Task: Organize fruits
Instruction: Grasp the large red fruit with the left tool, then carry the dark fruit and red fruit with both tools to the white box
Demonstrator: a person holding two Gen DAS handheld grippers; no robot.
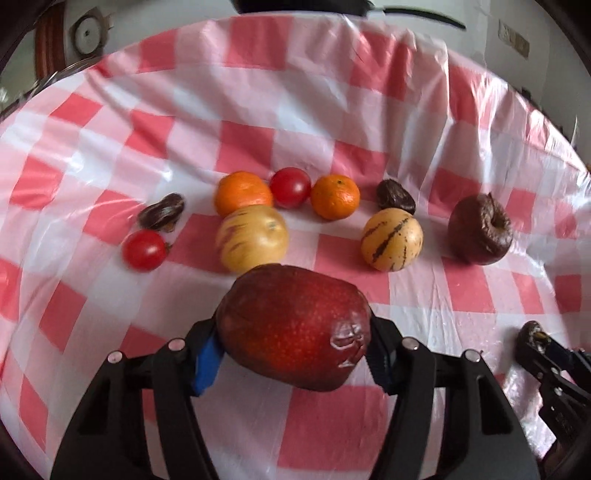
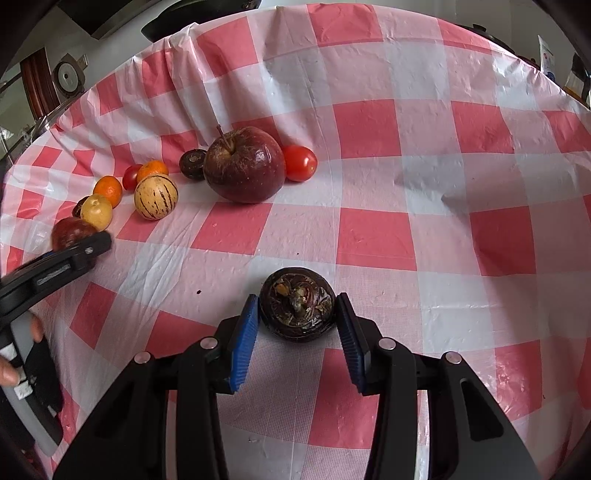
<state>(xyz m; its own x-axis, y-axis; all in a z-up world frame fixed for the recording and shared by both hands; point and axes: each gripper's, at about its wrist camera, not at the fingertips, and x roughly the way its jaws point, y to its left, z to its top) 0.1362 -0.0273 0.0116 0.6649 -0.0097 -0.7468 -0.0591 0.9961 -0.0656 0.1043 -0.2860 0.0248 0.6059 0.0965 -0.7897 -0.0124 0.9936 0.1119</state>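
Note:
My left gripper (image 1: 293,347) is shut on a red apple (image 1: 295,325), held above the checked cloth. Beyond it lie two striped yellow melons (image 1: 253,238) (image 1: 391,239), two mandarins (image 1: 243,192) (image 1: 335,196), two cherry tomatoes (image 1: 290,187) (image 1: 144,250), two dark chestnuts (image 1: 162,215) (image 1: 394,195) and a dark apple (image 1: 480,234). My right gripper (image 2: 297,323) is shut on a dark chestnut (image 2: 297,308) just above the cloth. In the right wrist view the dark apple (image 2: 244,164) has a tomato (image 2: 300,162) to its right and a chestnut (image 2: 192,163) to its left.
The red-and-white checked tablecloth (image 2: 406,184) covers a round table whose far edge drops off (image 1: 295,26). My right gripper shows at the lower right of the left wrist view (image 1: 535,339). A hand (image 2: 14,354) holds the left gripper at the right wrist view's left edge.

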